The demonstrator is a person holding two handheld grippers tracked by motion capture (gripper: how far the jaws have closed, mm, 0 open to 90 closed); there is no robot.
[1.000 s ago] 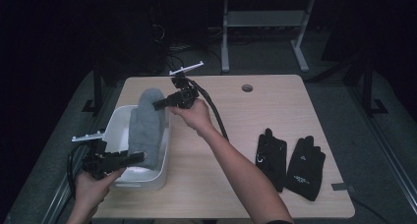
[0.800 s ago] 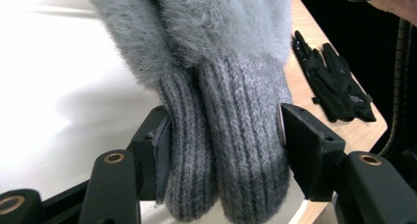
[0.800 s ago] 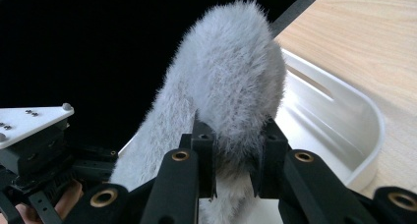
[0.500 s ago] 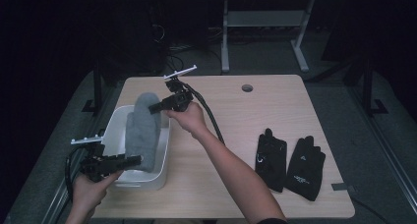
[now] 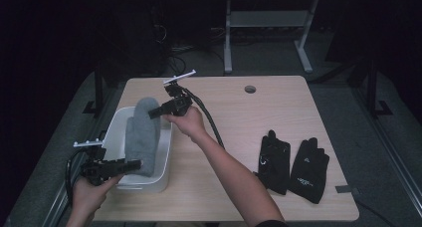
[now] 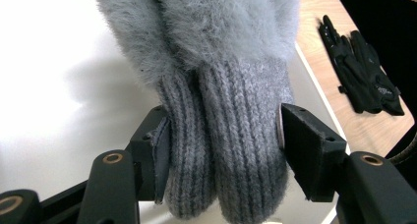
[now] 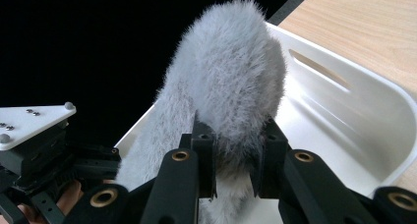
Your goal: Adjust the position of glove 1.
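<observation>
A pair of grey mittens [image 5: 142, 135], fuzzy with ribbed knit cuffs, stretches lengthwise over the white bin [image 5: 161, 160] at the table's left. My left gripper [image 5: 132, 164] holds the near end: in the left gripper view both cuffs [image 6: 221, 150] sit between the pads [image 6: 162, 155], with my left gripper [image 6: 223, 135] shut on them. My right gripper [image 5: 152, 113] pinches the fuzzy far tip [image 7: 231, 76] above the bin's far end, and in its own view my right gripper [image 7: 233, 155] is shut on the fur.
Two black gloves [image 5: 293, 162] lie side by side on the wooden table [image 5: 239, 122] at the right front. A round cable hole [image 5: 250, 89] sits near the far edge. The bin's inner wall [image 7: 344, 116] is bare beside the mittens.
My right gripper has sunk a little with the mittens' fuzzy tip, bringing it lower over the bin. My left gripper has stayed where it was.
</observation>
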